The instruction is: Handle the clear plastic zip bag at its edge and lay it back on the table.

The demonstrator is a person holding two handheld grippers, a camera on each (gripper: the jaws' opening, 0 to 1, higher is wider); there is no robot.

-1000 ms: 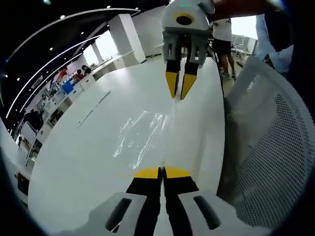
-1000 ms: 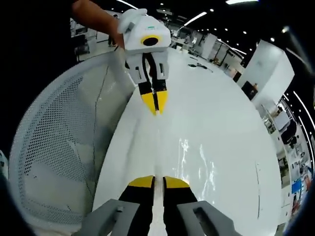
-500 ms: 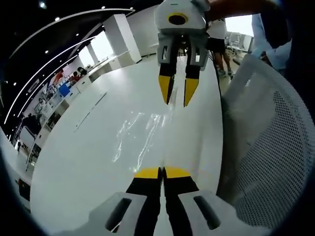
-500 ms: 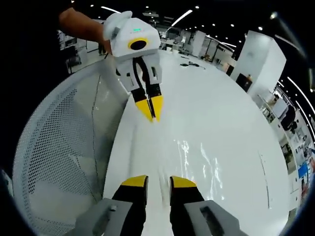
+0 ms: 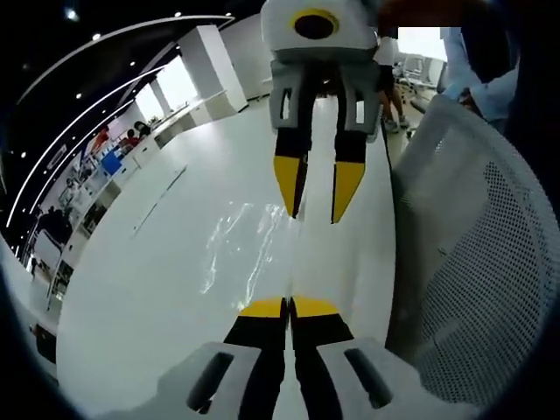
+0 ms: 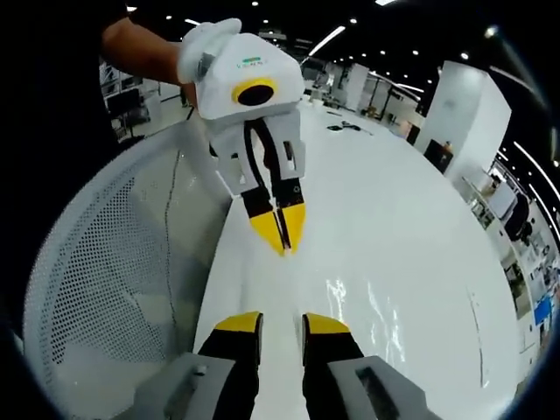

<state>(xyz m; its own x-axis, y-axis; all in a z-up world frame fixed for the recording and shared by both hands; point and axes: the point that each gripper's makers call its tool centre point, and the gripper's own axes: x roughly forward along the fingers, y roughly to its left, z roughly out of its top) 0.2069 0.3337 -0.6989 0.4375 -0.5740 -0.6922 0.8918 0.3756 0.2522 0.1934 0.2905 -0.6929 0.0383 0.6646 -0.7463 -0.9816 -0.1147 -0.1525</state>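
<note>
L tongs [image 5: 288,308] clenched, tips together on near edge of clear zip bag [image 5: 249,236], w/ bag spread flat on white bench [image 5: 131,289] ahead, glare streaks across it. R tongs [image 6: 282,323] released, tips apart w/ nothing between, hovering over bench near bag edge; in left gripper view seen opposite, pointing down at bag's far side. White mesh chair back [image 5: 472,262] just beside bench edge; gloved hand [image 6: 203,44] on L tongs' body in right gripper view.
</note>
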